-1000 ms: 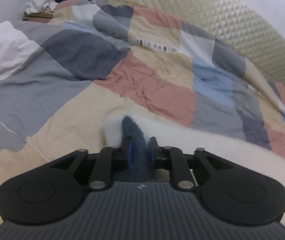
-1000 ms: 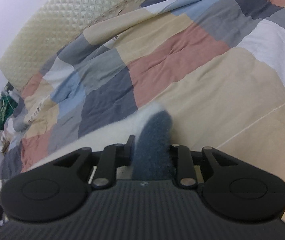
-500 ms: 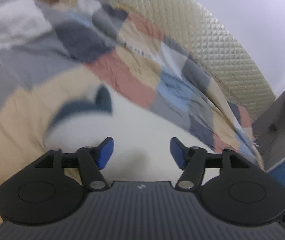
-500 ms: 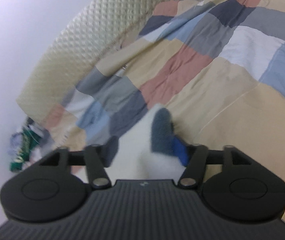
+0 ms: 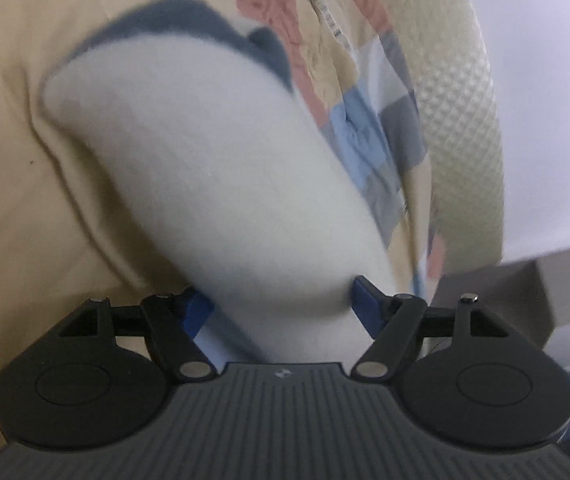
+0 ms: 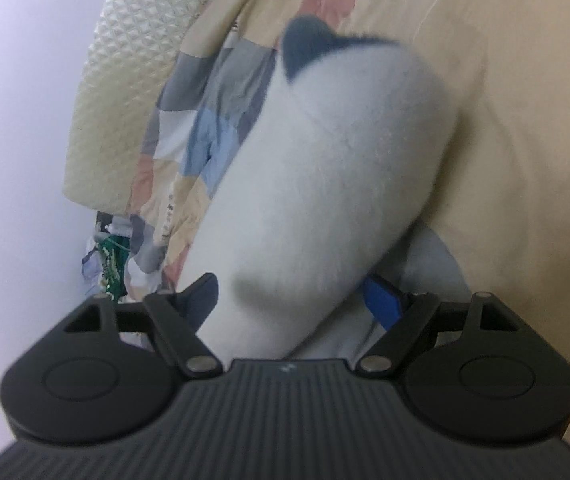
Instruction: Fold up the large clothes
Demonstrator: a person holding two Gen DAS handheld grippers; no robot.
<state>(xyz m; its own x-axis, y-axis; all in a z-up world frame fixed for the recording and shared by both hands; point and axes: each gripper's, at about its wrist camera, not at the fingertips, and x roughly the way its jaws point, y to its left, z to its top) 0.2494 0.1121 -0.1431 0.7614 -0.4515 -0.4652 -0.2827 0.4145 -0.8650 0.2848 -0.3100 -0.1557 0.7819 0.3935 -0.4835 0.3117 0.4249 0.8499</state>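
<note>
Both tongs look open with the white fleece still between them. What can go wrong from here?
1. The white fleece garment bulges between the pads of the left tongs and right tongs, whose jaws have just been opening; pulling back may snag it and drag the fold open.
2. The blue-grey trim sticks up at the far corner, so the fold may not lie flat.
3. The patchwork quilt underneath is wrinkled and soft; the stack may slump.

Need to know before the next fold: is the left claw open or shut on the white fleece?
Open. The left claw has just been opening; the white fleece lies between its blue pads, unpinched.
</note>
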